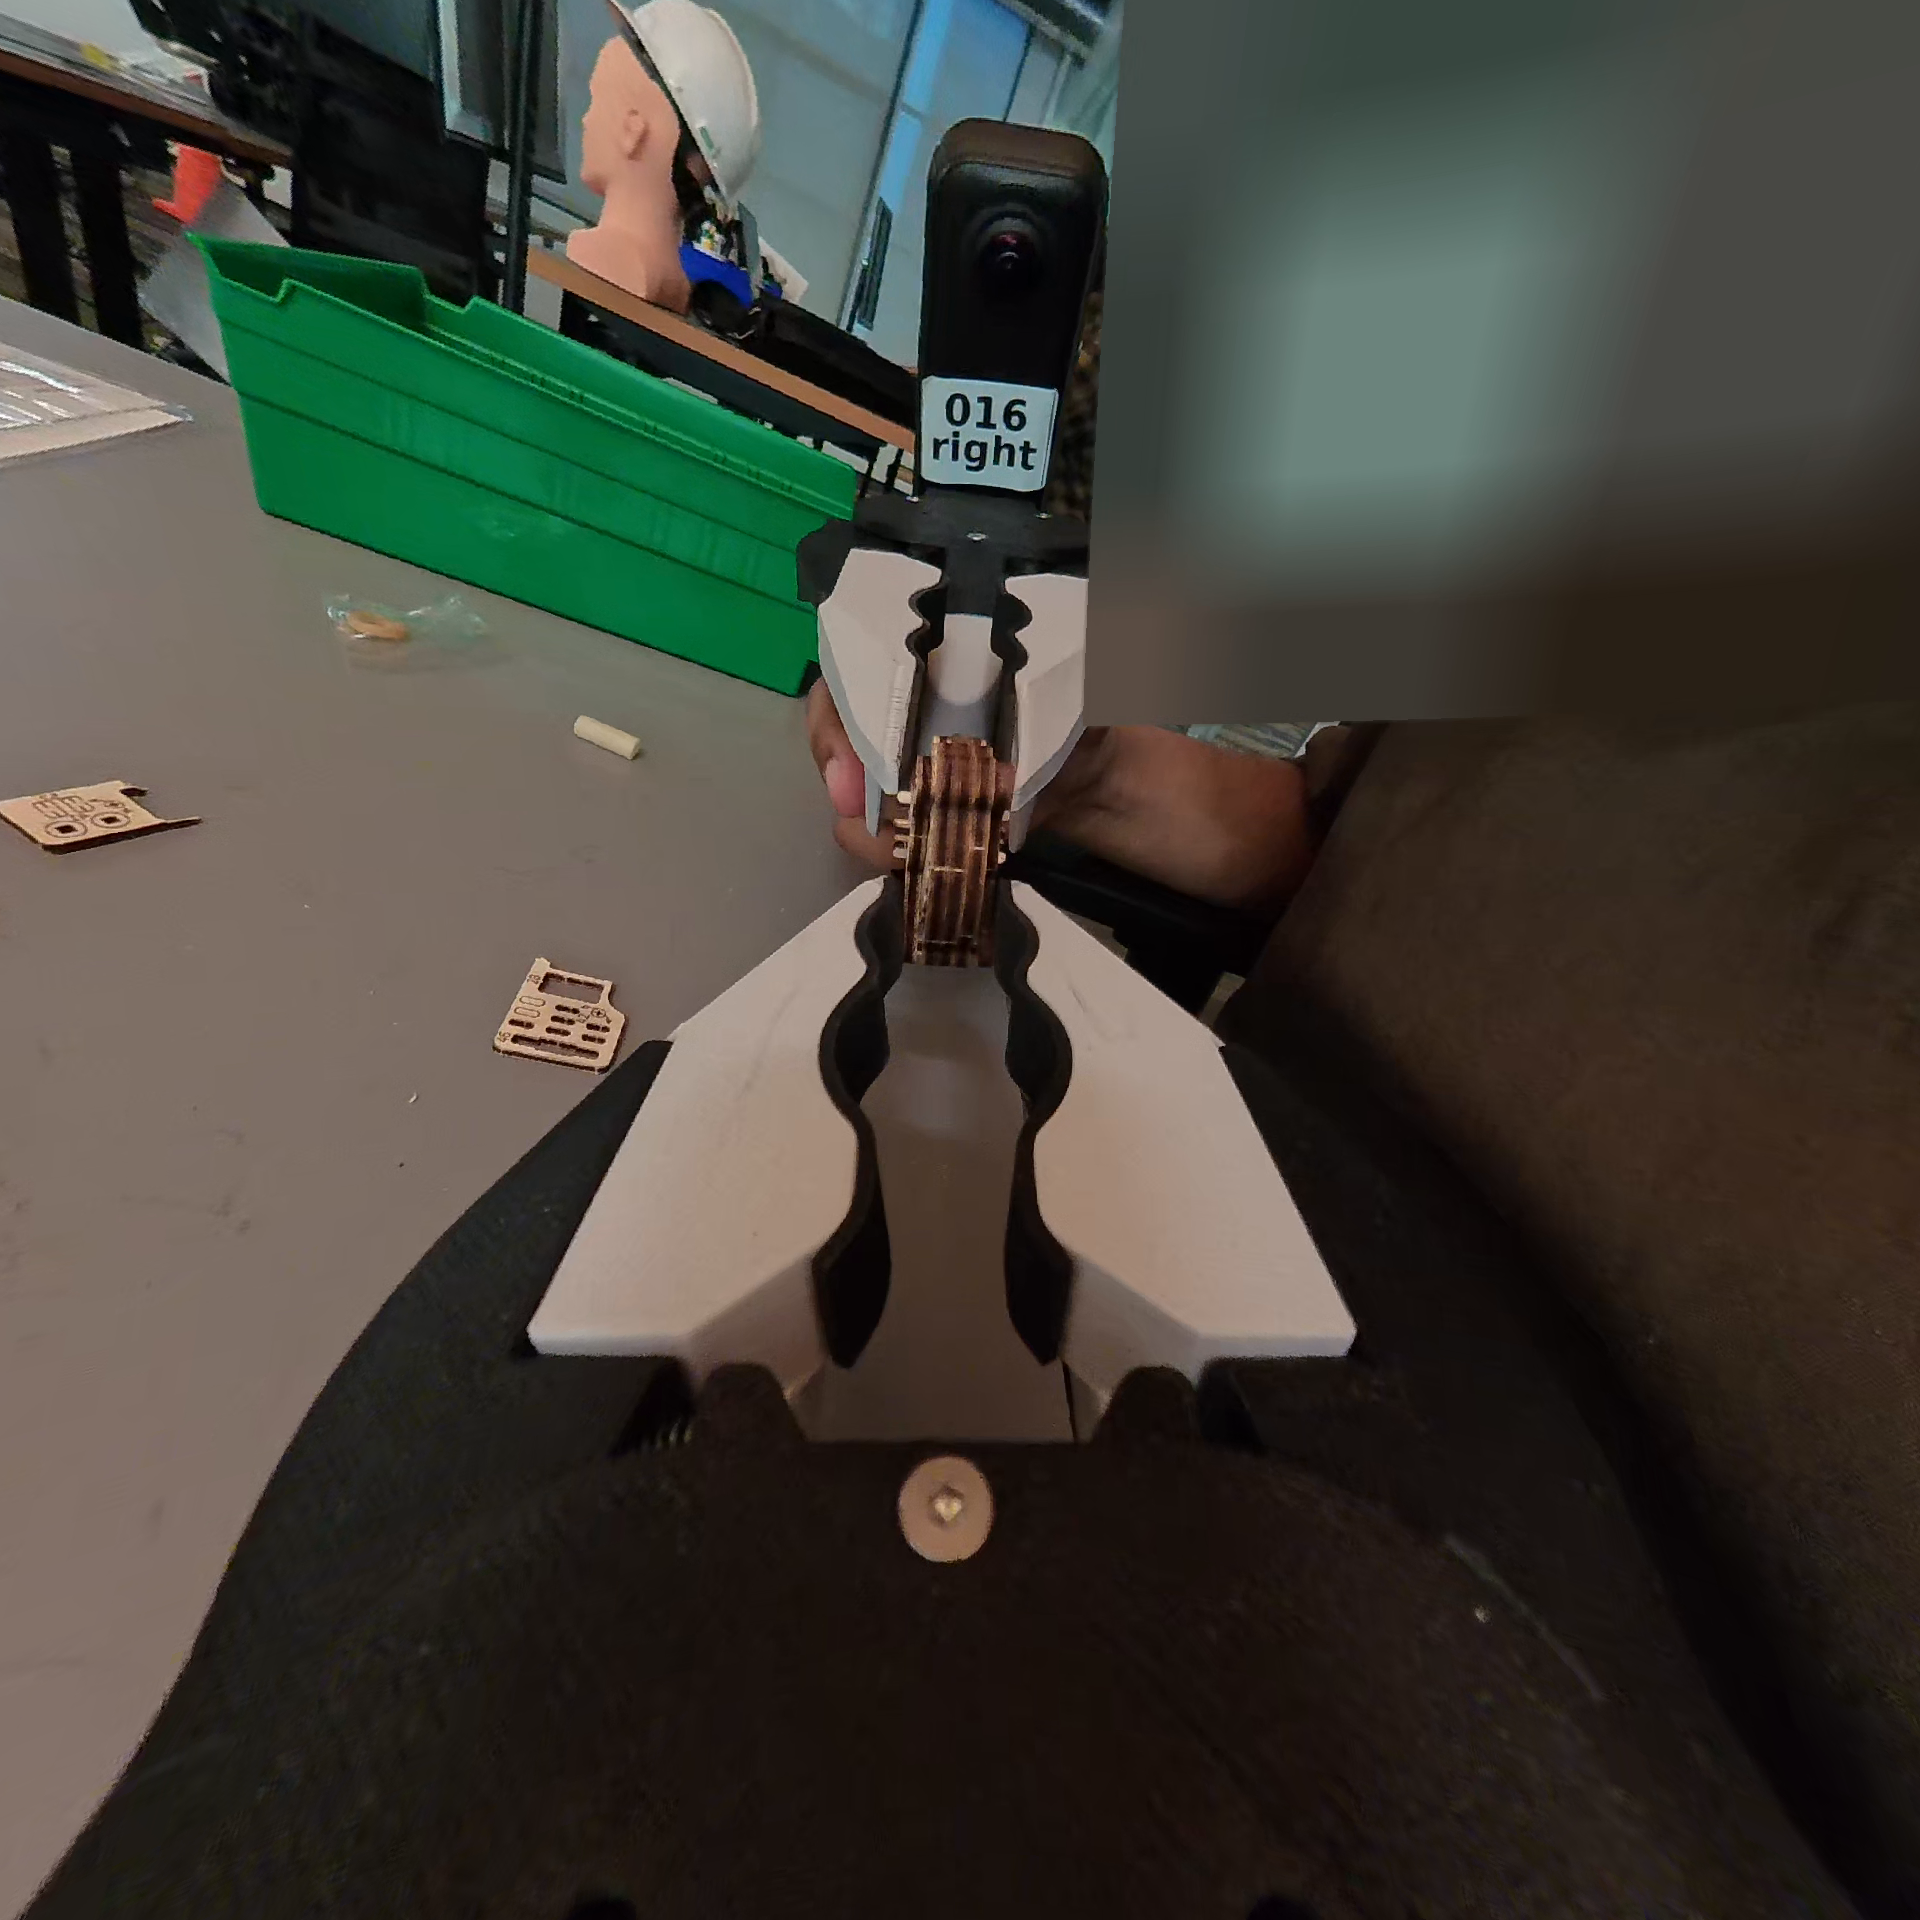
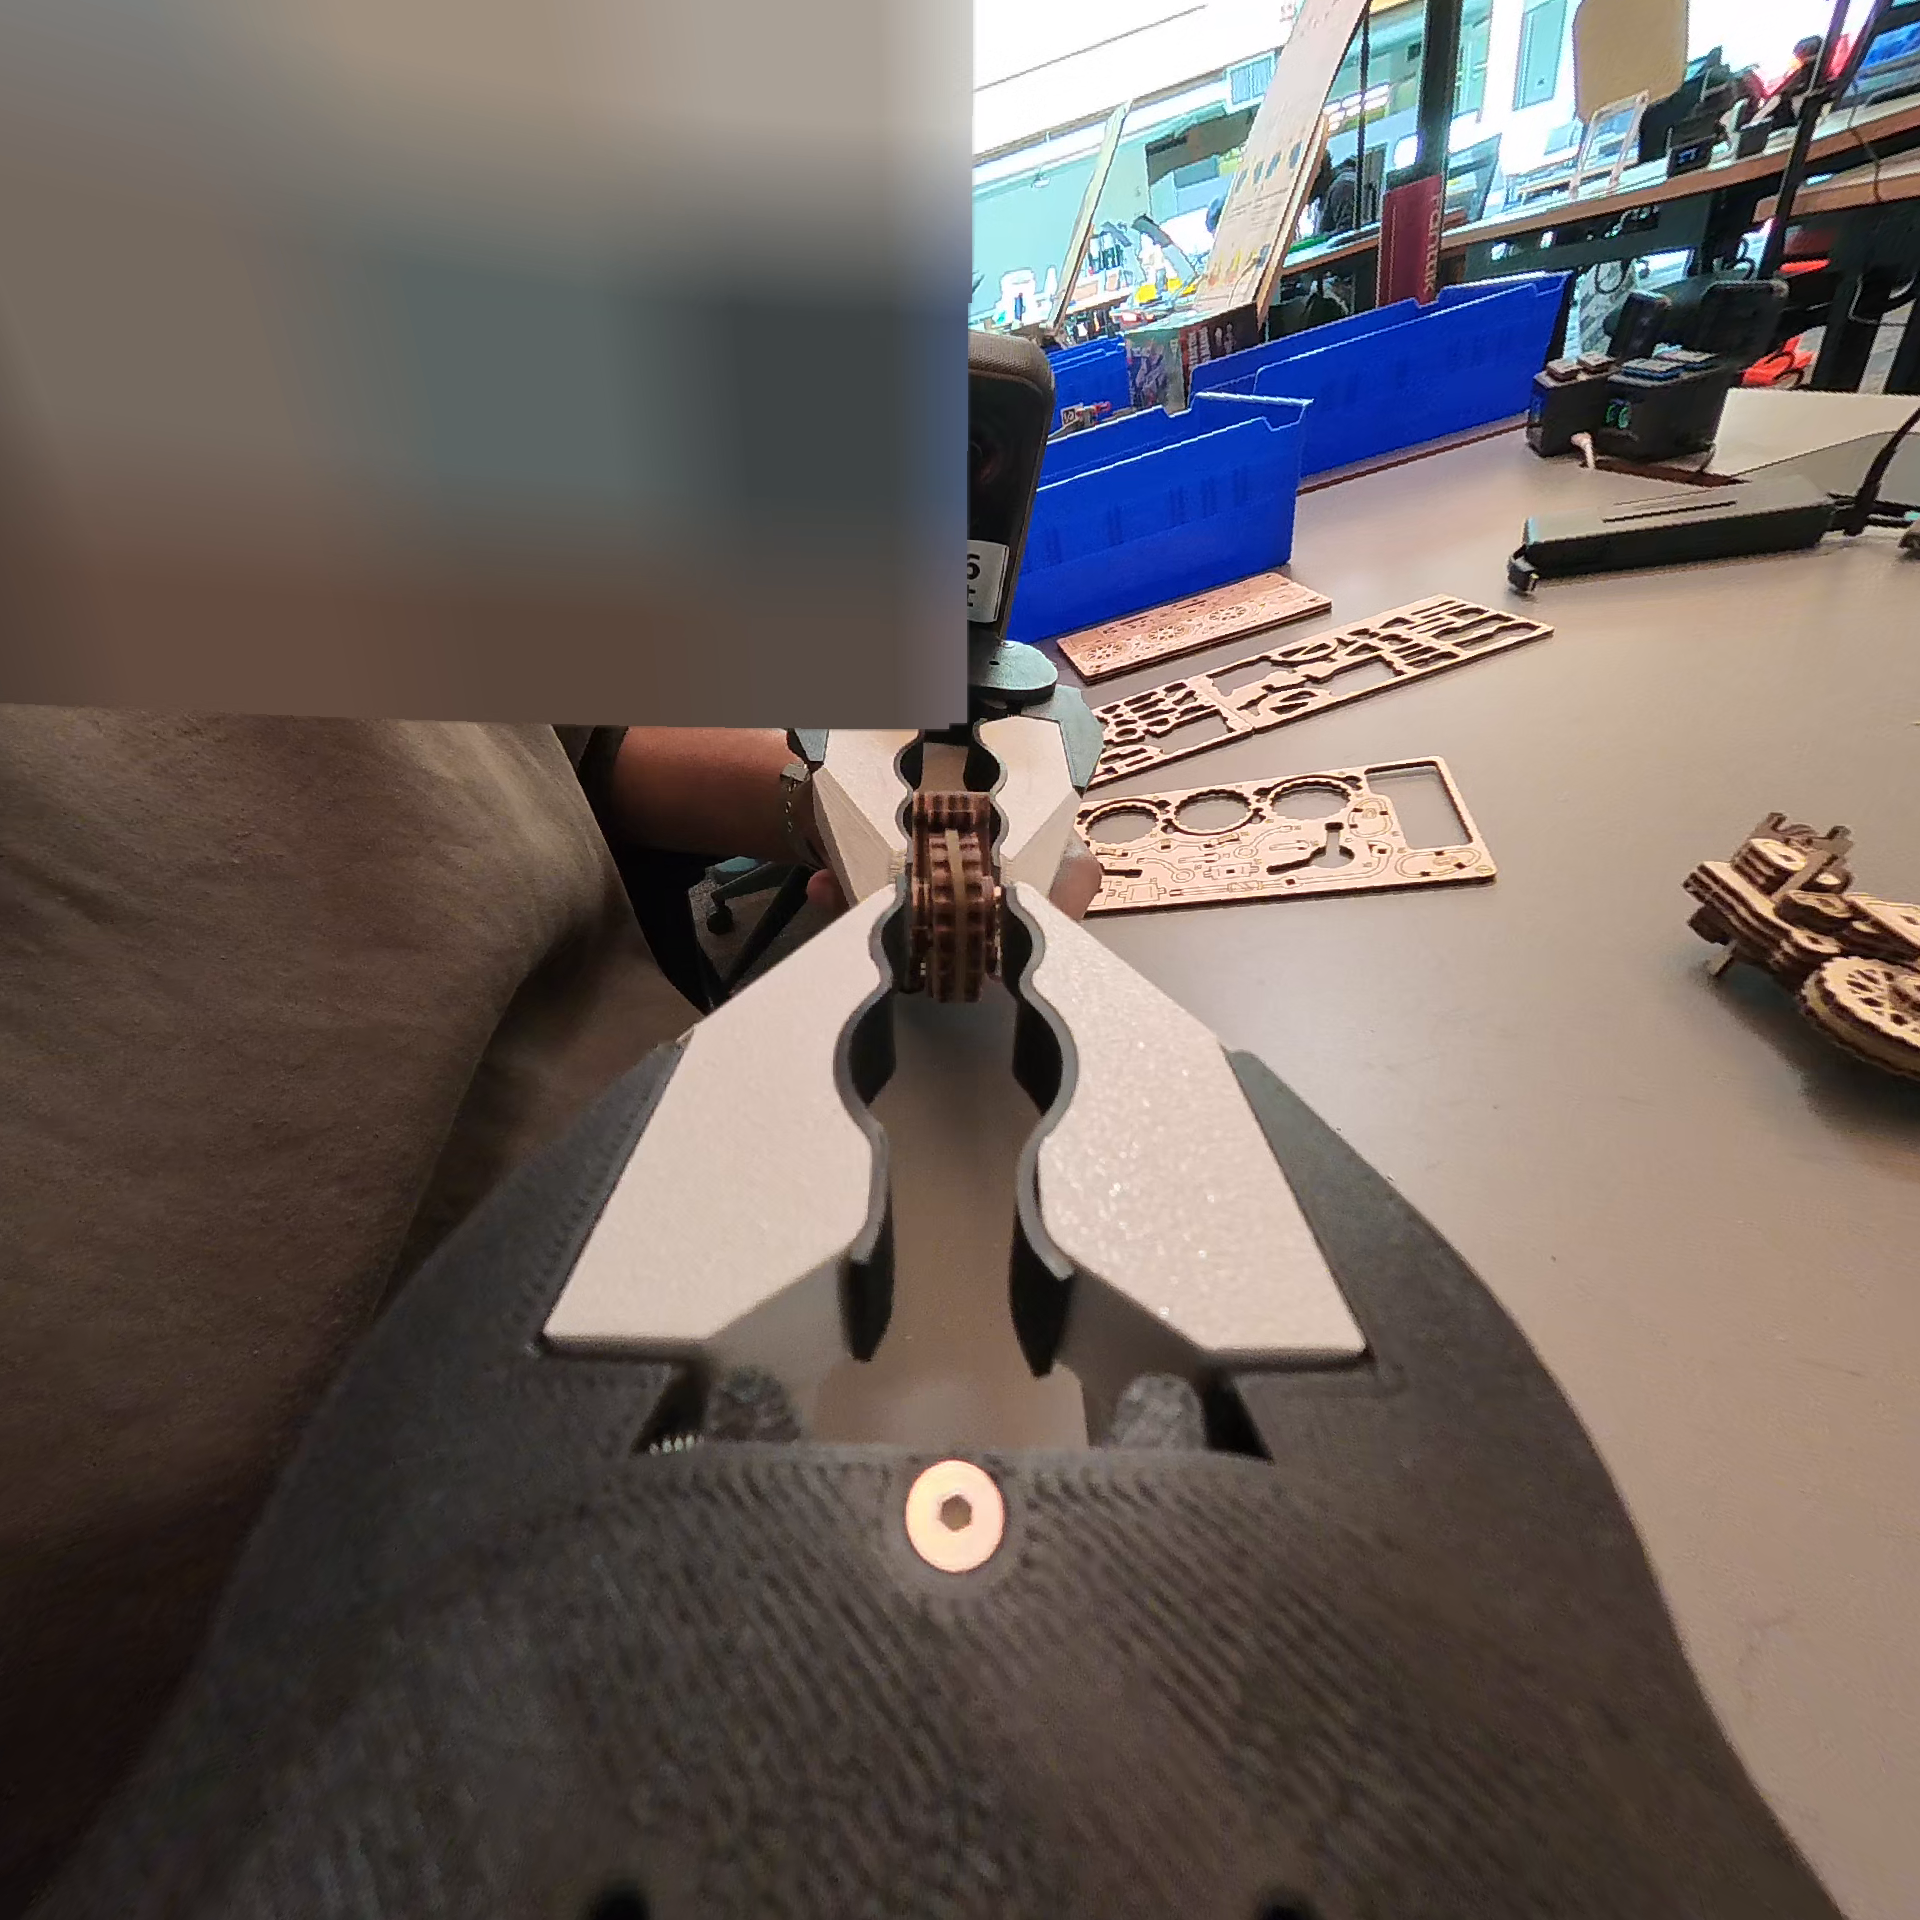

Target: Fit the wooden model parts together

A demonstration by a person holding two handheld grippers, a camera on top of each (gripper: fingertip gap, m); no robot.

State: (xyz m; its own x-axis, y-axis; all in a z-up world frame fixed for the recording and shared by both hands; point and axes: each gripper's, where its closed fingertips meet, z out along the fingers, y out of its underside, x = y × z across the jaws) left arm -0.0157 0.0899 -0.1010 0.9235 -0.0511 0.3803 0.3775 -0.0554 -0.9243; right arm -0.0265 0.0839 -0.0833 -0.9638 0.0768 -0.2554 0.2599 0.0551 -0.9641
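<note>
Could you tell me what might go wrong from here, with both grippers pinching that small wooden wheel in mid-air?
1. The layered wooden wheel is held only at the tips of the left gripper and right gripper; uneven squeezing might split its stacked layers.
2. It hangs off the edge of the grey table, above the person's lap, so a slip would probably drop it out of easy reach.
</note>
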